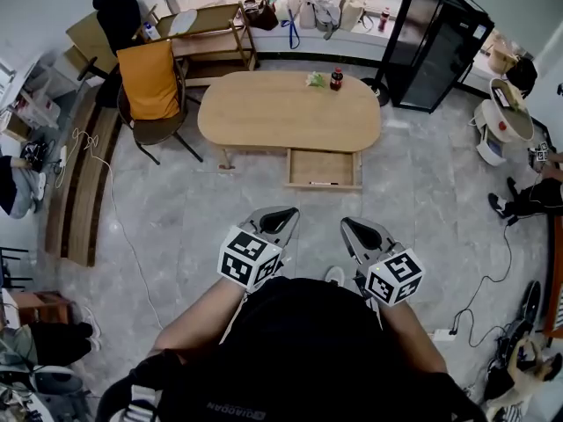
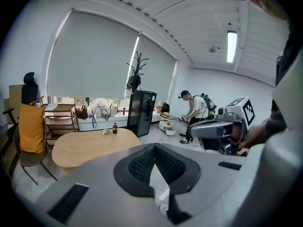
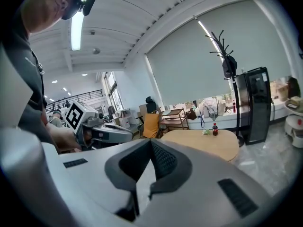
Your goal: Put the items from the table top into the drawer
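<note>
Up at the top-middle of the head view sits the oval wooden table [image 1: 264, 117], with its drawer [image 1: 303, 167] pulled open on the near edge and a thin pen-like thing [image 1: 323, 184] already inside. Lower middle, well short of the table, are the left gripper [image 1: 280, 215] and right gripper [image 1: 352, 227], both with jaws closed tip to tip on nothing. At the table's far edge stand a small dark soda bottle [image 1: 336, 79] and, just left of it, a crumpled greenish packet [image 1: 316, 79]. Bottle's probably rigid, slick and a bit weighty, so I'd grab it mid-body. The packet looks light and squashy.
</note>
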